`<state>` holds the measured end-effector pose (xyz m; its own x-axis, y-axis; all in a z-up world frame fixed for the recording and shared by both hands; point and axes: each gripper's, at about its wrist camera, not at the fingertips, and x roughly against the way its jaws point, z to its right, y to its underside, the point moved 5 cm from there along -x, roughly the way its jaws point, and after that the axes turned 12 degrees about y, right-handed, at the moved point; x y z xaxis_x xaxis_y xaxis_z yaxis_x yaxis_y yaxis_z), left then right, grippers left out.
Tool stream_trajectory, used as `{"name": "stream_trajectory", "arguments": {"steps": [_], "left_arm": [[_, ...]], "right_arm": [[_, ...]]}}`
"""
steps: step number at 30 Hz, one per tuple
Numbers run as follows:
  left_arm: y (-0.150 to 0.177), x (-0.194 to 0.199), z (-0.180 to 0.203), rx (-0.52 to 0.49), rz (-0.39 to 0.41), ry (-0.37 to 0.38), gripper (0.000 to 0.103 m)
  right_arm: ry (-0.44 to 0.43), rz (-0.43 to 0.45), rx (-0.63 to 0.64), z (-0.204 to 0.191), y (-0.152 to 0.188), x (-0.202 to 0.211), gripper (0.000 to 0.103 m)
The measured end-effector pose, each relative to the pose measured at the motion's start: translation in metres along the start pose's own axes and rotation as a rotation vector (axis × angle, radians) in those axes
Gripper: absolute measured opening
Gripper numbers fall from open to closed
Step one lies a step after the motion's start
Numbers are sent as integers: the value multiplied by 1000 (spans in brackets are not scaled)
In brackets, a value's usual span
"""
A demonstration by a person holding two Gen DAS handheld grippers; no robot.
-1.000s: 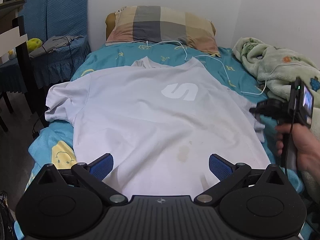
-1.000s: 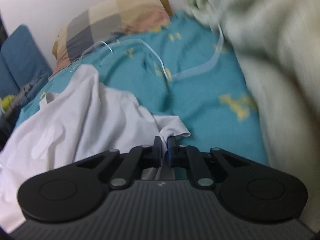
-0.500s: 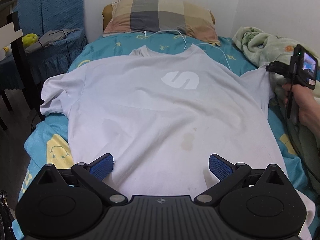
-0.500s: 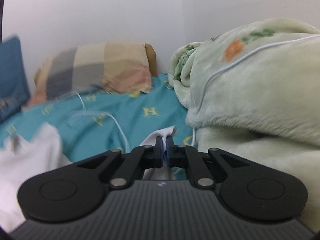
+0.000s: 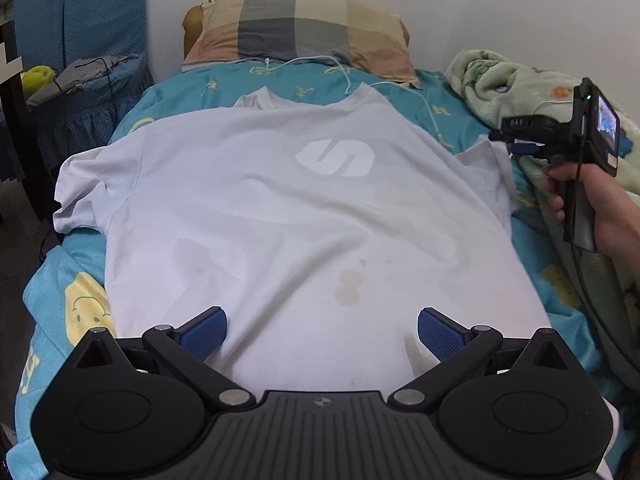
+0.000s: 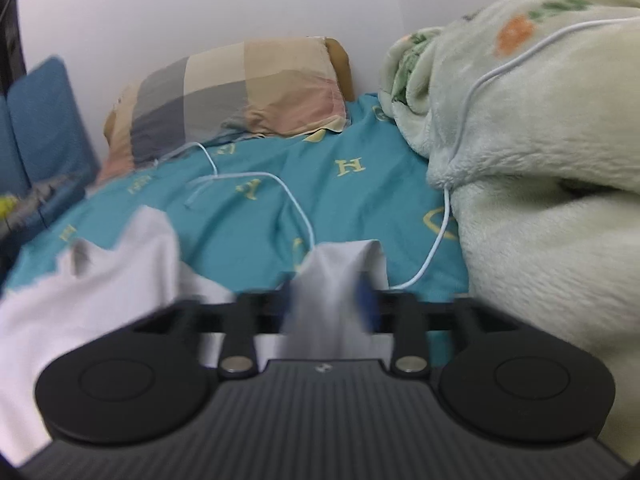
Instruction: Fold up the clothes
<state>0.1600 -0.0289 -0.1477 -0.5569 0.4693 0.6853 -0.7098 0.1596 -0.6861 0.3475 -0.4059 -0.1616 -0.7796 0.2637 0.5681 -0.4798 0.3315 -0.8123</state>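
Note:
A white T-shirt (image 5: 304, 216) with a pale S logo lies spread flat, front up, on the teal bed sheet (image 5: 80, 312). My left gripper (image 5: 320, 330) is open, fingers wide apart just above the shirt's bottom hem. My right gripper (image 5: 505, 142) is at the shirt's right sleeve (image 5: 486, 160). In the right wrist view my right gripper (image 6: 328, 300) has its jaws parted, with the sleeve cloth (image 6: 336, 276) lying loosely between them. That view is motion-blurred.
A checked pillow (image 5: 296, 28) lies at the bed's head. A green fleece blanket (image 6: 532, 160) is piled along the right side, beside the wall. A white cable (image 6: 296, 208) runs across the sheet. A blue chair (image 5: 80, 60) with clothes stands left of the bed.
My right gripper pulled the right sleeve outward to the right, spreading it flat, then opened its jaws on the cloth. My left gripper stayed open near the hem.

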Motion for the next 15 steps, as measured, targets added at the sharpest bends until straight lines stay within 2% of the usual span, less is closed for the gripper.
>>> {"name": "stream_trajectory", "arguments": {"steps": [5,10,13,15], "left_arm": [[3,14,16,-39,26,52,103],[11,29,33,-59,42,107,103],[20,37,44,-65,36,157,103],[25,40,52,-71,18,200,103]], "right_arm": [[-77,-106,-88,-7,7,57,64],[-120,-243,-64,-21,46,119,64],[-195,-362,-213,-13,81,156,65],[-224,-418,-311,-4,102,182,61]]}}
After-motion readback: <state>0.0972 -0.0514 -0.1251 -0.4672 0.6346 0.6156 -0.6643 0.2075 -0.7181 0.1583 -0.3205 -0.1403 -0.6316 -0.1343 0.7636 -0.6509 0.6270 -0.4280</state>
